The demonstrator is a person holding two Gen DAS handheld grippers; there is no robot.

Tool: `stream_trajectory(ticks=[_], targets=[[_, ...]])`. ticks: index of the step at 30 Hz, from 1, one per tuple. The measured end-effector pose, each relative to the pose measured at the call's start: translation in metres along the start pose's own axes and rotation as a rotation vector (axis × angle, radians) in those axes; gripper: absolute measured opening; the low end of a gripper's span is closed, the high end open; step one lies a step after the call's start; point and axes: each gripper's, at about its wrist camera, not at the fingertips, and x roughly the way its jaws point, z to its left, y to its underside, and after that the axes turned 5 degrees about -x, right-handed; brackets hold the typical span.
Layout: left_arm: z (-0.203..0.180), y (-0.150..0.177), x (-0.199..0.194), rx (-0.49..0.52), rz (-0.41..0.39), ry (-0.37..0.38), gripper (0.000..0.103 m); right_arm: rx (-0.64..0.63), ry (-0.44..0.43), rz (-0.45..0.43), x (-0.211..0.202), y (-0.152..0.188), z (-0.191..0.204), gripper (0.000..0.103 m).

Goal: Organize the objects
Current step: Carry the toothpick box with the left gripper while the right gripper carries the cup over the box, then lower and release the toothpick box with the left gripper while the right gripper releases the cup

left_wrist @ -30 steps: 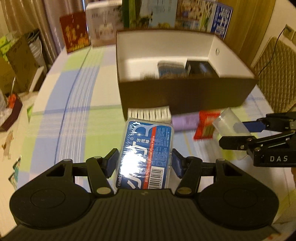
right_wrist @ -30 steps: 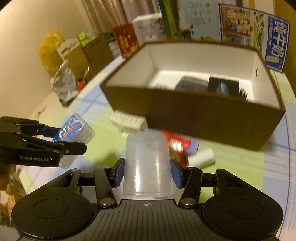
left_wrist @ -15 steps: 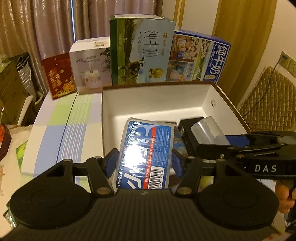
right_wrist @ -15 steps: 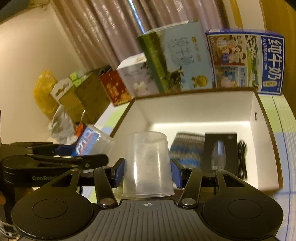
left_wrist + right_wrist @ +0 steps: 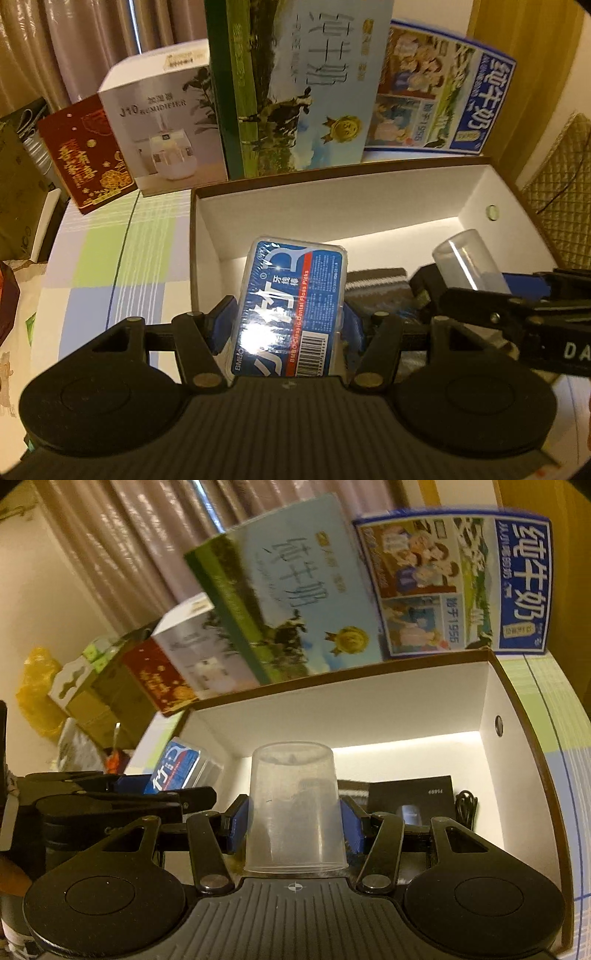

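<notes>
with the left tongs (image 5: 290, 325) clamped on the floss pick case (image 5: 291, 306) and the right tongs (image 5: 293, 821) on the plastic cup (image 5: 293, 808), both should be lowered into bare floor of the box (image 5: 369, 206) before release

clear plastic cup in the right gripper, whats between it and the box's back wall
In the right wrist view, only bare white floor of the brown cardboard box lies beyond the clear plastic cup; the black packet sits off to its right.

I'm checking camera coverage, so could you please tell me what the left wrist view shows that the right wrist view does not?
Only the left wrist view shows the floss box's barcode and the quilted chair. Only the right wrist view shows the black cable in the cardboard box and the yellow bag. Both show the plastic cup and milk cartons.
</notes>
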Motion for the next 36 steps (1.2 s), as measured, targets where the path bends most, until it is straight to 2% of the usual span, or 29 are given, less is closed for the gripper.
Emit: stream_trajectory(ticks=[12,14,16,25,26,29,30,36], targets=[[-0.005,-0.016,0.050,0.051,0.059,-0.019,0.057,0.049,0.037,0.042,0.039,-0.009,-0.017,0.050],[-0.007,-0.017,0.052,0.068,0.049,-0.024,0.057,0.054,0.042,0.045,0.042,-0.009,-0.019,0.050],[-0.006,-0.019,0.051,0.069,0.039,-0.026,0.063,0.060,0.046,0.047,0.044,-0.010,-0.021,0.050],[-0.001,-0.022,0.048,0.054,0.036,-0.010,0.066,0.047,0.062,0.038,0.056,-0.017,-0.022,0.050],[-0.001,-0.021,0.048,0.055,0.036,-0.009,0.066,0.047,0.066,0.025,0.057,-0.018,-0.022,0.050],[0.000,-0.021,0.046,0.055,0.035,-0.005,0.067,0.067,0.080,-0.008,0.057,-0.022,-0.024,0.067],[0.000,-0.021,0.045,0.056,0.034,-0.001,0.069,0.069,0.084,-0.017,0.055,-0.023,-0.024,0.069],[0.002,-0.018,0.033,0.050,0.023,0.018,0.075,0.022,0.102,-0.010,0.040,-0.018,-0.024,0.073]])
